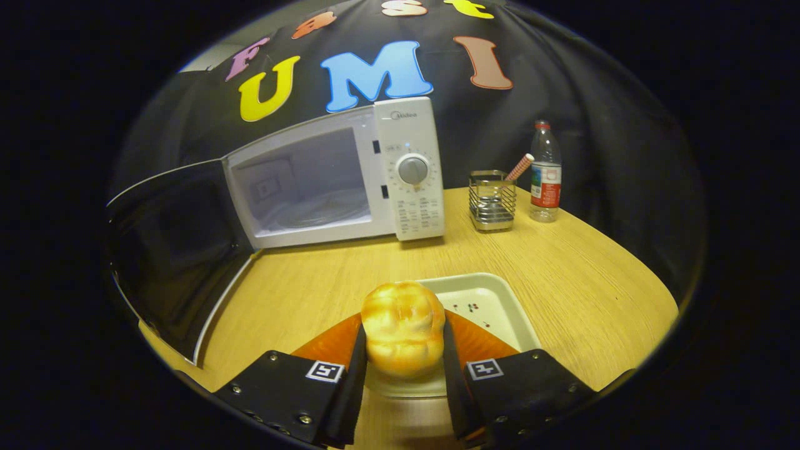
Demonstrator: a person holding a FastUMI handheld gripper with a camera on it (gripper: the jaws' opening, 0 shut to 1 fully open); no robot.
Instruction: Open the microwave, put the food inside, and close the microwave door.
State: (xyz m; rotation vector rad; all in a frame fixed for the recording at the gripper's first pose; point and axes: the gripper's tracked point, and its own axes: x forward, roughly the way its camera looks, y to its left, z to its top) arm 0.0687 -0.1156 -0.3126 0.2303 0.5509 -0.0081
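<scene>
Gripper [403, 350] clamped on bread roll [403, 334], one finger pressed to each flank, securing it for carrying. Roll held just above white tray [494, 300] on near part of wooden table [562, 262], apparently lifted clear of it. Farther back and to the left, microwave [350, 175] with door [169, 250] swung wide leftward, leaving cavity [303, 181] exposed to receive the food. Right of microwave, wire holder [492, 200] and water bottle [545, 172], well apart from transfer path. Likely next step: carrying roll forward-left into cavity.

Bread [403, 328] between the fingers [357, 356] over the tray [500, 300] — microwave [337, 178] beyond.
</scene>
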